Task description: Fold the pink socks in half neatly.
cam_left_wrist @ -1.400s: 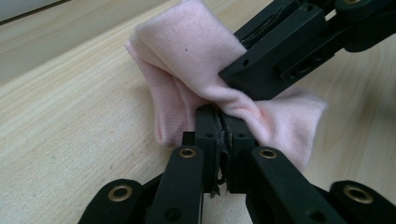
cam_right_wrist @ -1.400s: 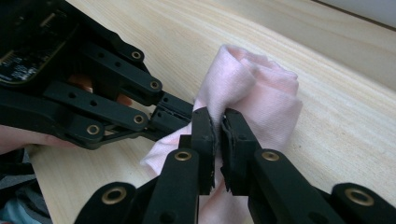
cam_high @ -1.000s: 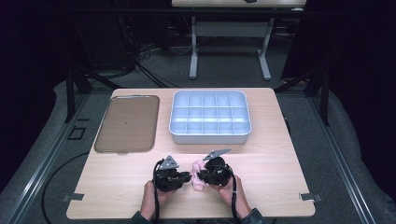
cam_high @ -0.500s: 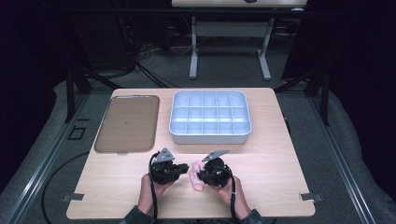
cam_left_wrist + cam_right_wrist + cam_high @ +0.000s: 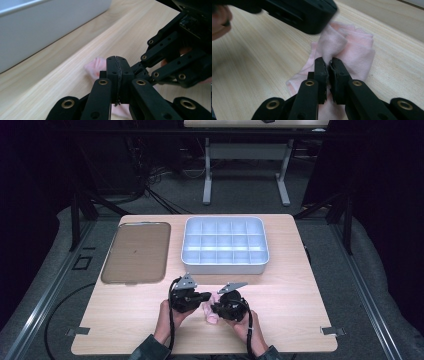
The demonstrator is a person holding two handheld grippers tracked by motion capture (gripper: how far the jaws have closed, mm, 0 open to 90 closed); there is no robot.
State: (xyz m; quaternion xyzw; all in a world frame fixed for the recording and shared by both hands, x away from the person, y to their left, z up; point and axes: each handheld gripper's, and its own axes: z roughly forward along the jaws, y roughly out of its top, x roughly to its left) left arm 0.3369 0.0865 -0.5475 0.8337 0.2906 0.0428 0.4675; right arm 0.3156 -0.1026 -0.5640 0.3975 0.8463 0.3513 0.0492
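Pinching a fold of the pink cloth [image 5: 352, 47], the right gripper [image 5: 328, 65] lifts it off the tabletop [image 5: 295, 290] near the front edge, while the left gripper [image 5: 117, 65], jaws just closed on the cloth's other part, pulls against it, probably to spread it.

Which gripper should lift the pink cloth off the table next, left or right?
Likely right. The right gripper is shut on a fold of the pink cloth. The left gripper has just closed with nothing visible between its pads.
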